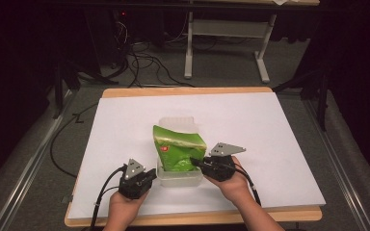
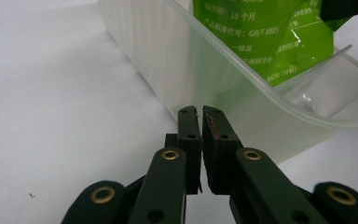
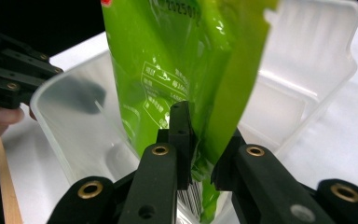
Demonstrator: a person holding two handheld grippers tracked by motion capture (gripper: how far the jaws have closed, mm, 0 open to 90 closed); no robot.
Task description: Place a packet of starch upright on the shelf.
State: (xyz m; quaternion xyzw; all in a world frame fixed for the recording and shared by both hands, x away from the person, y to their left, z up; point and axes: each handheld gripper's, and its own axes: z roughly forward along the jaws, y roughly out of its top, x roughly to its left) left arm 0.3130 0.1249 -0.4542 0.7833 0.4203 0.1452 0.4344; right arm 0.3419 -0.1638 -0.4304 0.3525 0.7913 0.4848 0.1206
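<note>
One green pouch (image 1: 179,147) stood upright in one clear plastic container (image 1: 179,181) on white table (image 1: 279,139). Pouch edge pinched by right gripper (image 3: 200,135). Left gripper (image 2: 200,112) jaws closed, nothing held, beside container wall.

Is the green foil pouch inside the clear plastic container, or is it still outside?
Partly inside: the green foil pouch stands with its lower end in the clear plastic container, its top above the rim.

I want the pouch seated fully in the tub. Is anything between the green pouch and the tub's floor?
Nothing visible. The right gripper pinches the green pouch, which stands partly inside the clear plastic tub. The tub floor seen through its wall looks bare. The left gripper, shut, sits outside against the tub's wall.
</note>
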